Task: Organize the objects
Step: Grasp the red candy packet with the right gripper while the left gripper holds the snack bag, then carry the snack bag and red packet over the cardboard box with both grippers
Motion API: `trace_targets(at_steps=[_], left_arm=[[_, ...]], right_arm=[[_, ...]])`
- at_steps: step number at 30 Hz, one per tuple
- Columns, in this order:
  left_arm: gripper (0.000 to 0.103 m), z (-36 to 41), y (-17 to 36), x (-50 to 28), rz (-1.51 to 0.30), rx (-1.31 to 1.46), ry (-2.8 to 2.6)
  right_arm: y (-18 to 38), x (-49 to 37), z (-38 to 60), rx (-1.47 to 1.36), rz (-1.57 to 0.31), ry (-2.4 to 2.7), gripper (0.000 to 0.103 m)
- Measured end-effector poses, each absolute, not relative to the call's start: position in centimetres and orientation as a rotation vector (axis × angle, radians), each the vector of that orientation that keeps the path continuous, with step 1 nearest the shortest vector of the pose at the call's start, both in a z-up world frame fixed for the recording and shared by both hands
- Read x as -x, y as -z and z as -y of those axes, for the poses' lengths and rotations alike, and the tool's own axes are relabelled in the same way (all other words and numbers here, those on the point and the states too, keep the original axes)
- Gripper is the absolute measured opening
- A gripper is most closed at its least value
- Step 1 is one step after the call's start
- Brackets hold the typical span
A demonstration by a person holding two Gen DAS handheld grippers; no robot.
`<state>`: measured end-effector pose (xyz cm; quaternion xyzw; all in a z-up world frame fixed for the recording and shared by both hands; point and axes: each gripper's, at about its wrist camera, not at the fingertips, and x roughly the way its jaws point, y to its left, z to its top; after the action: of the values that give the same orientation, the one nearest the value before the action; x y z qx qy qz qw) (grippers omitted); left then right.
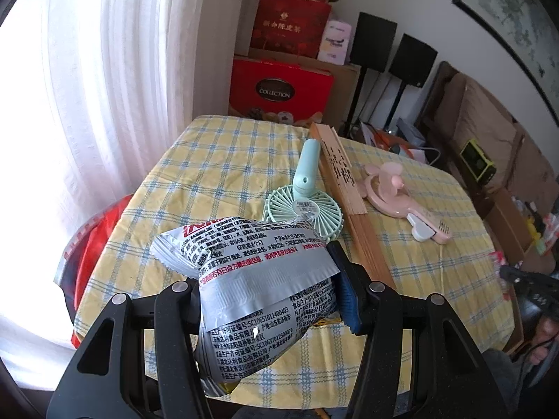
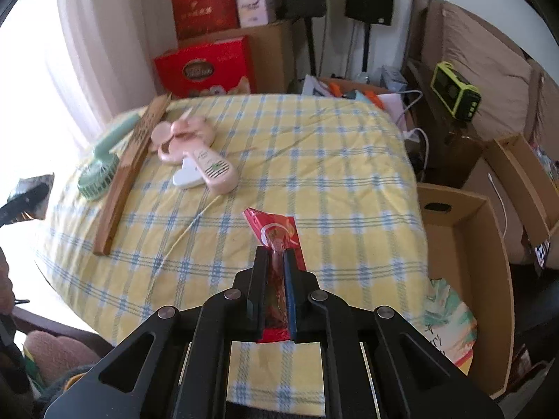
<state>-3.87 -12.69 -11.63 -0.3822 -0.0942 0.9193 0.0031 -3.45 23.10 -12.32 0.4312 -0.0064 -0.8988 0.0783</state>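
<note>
"COLLECTION" on red gift box [image 1: 281,88], "SC10651011400403" on silver snack packet [image 1: 251,279]

We find a puffy silver snack packet [image 1: 251,279] with black and red print held above the near table edge. A slim red wrapped snack [image 2: 277,244] stands pinched lengthwise, clear of the cloth. A mint handheld fan [image 1: 304,199], a folded wooden fan [image 1: 346,192] and a pink handheld fan [image 1: 394,195] lie side by side on the checked tablecloth.
</note>
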Motion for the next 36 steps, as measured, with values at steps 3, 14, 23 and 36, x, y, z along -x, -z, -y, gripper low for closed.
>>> trace_targets(at_steps=[3, 14, 23, 36], left_arm=[[0.052, 12.2, 11.5, 3.8, 0.267, 1.206, -2.884], [0.052, 8.8, 10.2, 2.9, 0.144, 1.186, -2.869], [0.052, 7.4, 9.9, 2.8, 0.013, 1.182, -2.875], [0.052, 11.7, 9.0, 2.5, 0.048, 1.259, -2.998]], right_arm=[[11.3, 2.5, -24.0, -1.252, 0.075, 2.697, 0.007], [9.1, -0.1, -26.0, -1.176, 0.137, 2.722, 0.008], [9.4, -1.2, -28.6, -1.182, 0.217, 2.748, 0.008], [8.7, -3.2, -31.5, -1.103, 0.295, 2.748, 0.008]])
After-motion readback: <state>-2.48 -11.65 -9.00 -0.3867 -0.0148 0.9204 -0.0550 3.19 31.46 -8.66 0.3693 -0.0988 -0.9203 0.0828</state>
